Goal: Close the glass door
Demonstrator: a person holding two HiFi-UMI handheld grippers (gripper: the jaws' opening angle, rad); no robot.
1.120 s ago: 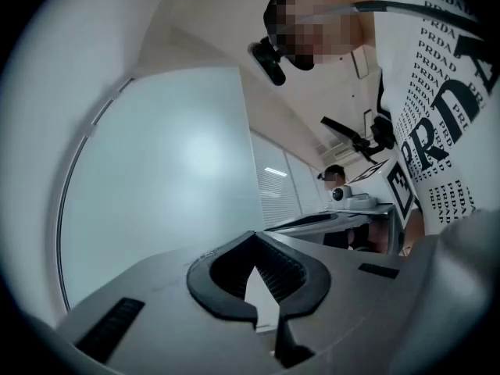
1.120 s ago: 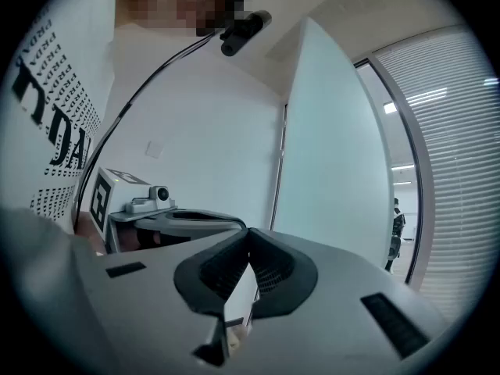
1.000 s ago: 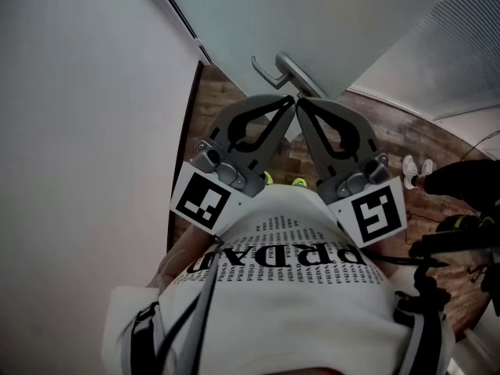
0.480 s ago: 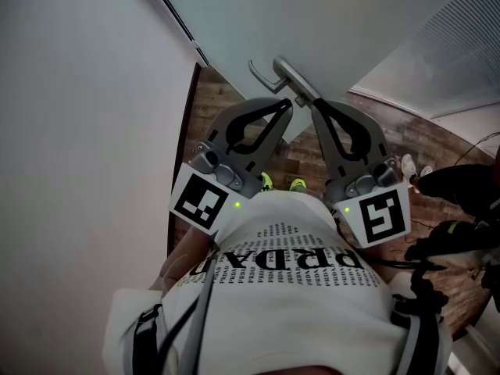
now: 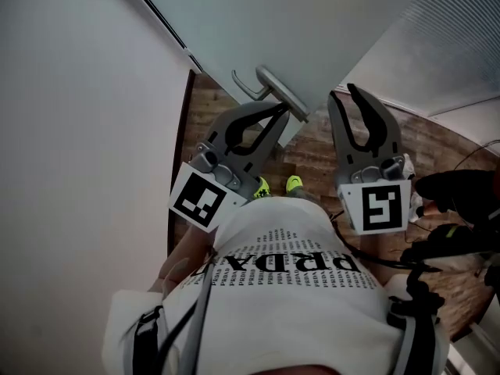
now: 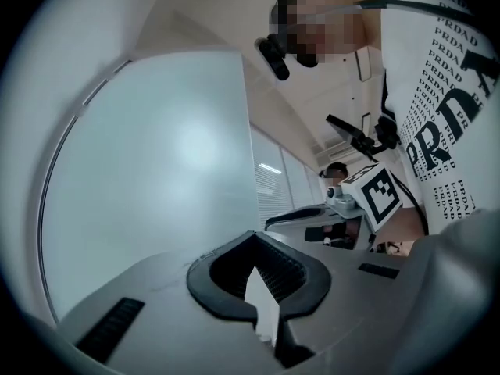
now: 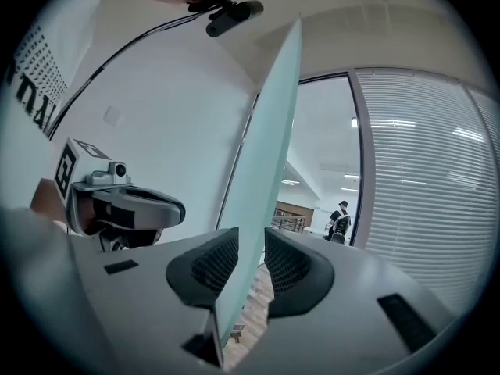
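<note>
White wall [image 5: 78, 131], wood floor [image 5: 441, 143], slatted blinds [image 7: 422, 178]

Office interior, by the look. Frosted glass door [image 7: 269, 170] set in a plain white wall [image 5: 78, 131], slatted blinds [image 7: 426, 178] behind glazing, wood-plank floor [image 5: 437, 143]. Strip lights [image 7: 291, 182] run over a corridor beyond, where a person [image 7: 340, 219] stands.
</note>
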